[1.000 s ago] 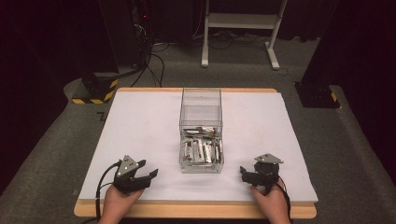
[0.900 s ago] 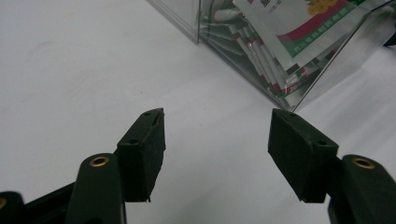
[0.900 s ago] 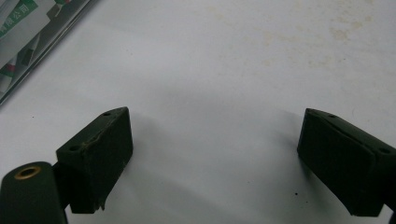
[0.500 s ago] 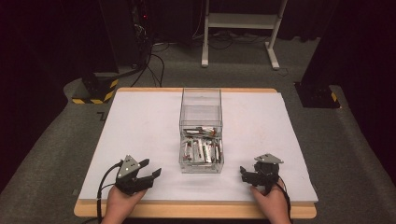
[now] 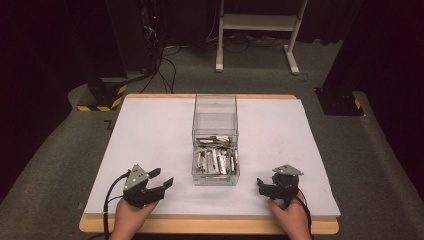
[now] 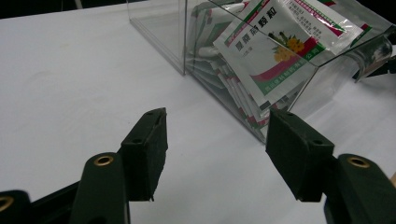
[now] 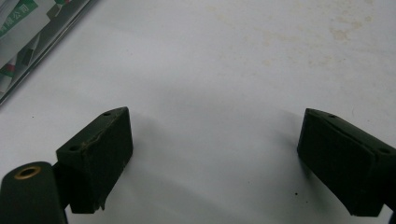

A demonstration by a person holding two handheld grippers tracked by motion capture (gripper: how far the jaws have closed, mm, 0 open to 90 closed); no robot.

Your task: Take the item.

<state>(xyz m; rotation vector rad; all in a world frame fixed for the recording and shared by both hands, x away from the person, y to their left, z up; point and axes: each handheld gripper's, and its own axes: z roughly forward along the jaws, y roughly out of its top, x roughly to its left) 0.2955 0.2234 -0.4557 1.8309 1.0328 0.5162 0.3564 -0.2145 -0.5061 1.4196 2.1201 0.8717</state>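
Two claws rest near the surface's (image 5: pixel 150 130) front edge, both with jaws apart and holding nothing: left claw (image 5: pixel 161 178), right claw (image 5: pixel 261 185). Between them stands the clear box (image 5: pixel 215 120) of sachets (image 5: pixel 216 161).

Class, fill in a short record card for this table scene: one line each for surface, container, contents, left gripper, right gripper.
surface: white table top on a wooden board
container: clear plastic box, mid-table, standing between the two grippers
contents: printed foil sachets, stacked loosely inside the box
left gripper: left gripper, jaws open, nothing between them, aimed toward the box but apart from it
right gripper: right gripper, jaws open, nothing between them, over bare table beside the box
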